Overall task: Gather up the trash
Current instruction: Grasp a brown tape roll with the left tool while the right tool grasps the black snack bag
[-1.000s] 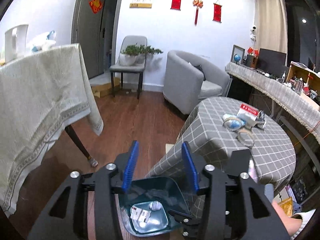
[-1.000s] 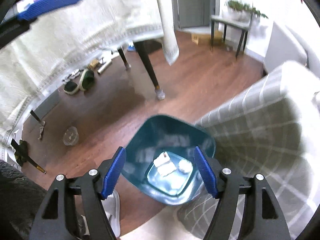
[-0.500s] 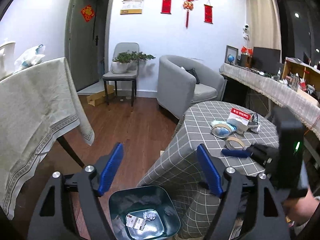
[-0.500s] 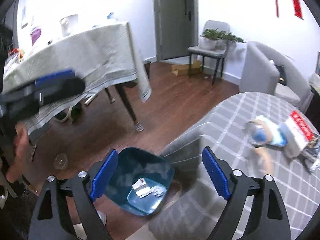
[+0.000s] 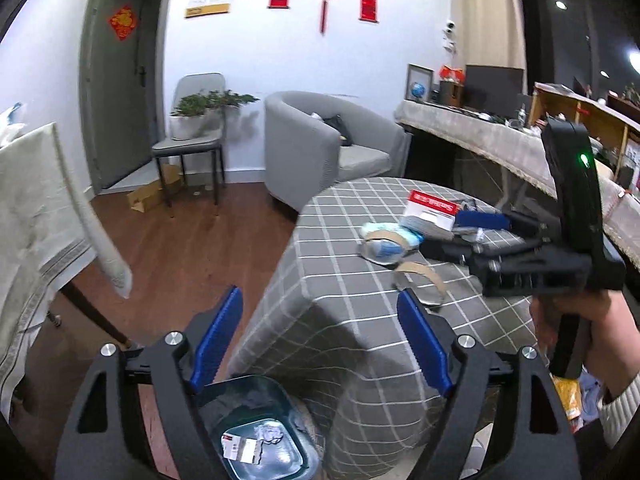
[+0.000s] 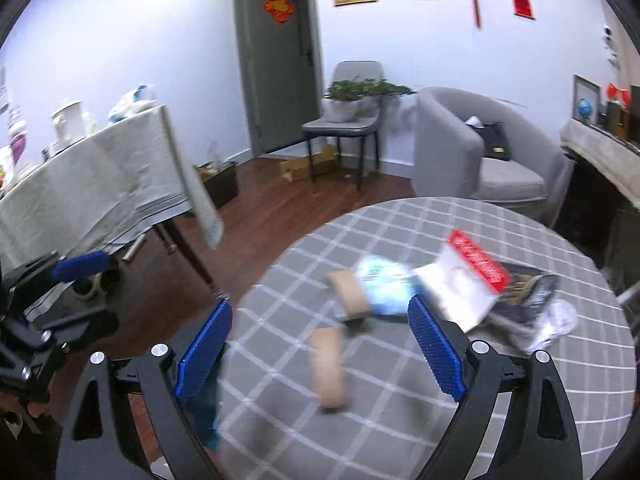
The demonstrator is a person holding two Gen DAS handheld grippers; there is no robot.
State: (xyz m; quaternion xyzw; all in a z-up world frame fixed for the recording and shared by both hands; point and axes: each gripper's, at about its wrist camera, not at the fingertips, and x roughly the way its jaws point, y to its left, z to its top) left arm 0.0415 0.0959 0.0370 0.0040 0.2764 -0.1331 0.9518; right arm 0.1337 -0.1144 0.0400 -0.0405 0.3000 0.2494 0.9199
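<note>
My right gripper (image 6: 320, 348) sits over the near part of the round checked table (image 6: 500, 420), fingers spread wide and holding nothing. Lying in the gap between them, a little ahead, is the nearer cardboard tape ring (image 6: 330, 372); in my right wrist view its long side runs away from me, roughly along the fingers rather than across them. Judgement: a straight push forward and down would put a pad on either side of it without turning the wrist

My left gripper (image 5: 320, 344) is also spread wide and empty. It hangs off the table's edge, above the teal trash bin (image 5: 256, 432) on the floor, which has a label scrap and a crumpled wad in it. The right side is clearly the nearer to the table rubbish; the left is placed for the bin

Further on the table, past the first ring: a second tape ring (image 6: 352, 296), touching or overlapping a blue-and-white packet (image 6: 384, 286), though motion blur stops me telling which. Then a white box with a red band (image 6: 468, 280), a dark wrapper (image 6: 528, 296) just beside it, and a pale crumpled piece (image 6: 560, 320) at the far right

Beyond that, a grey armchair (image 6: 480, 148) and a chair with a potted plant (image 6: 352, 100) by the wall
</note>
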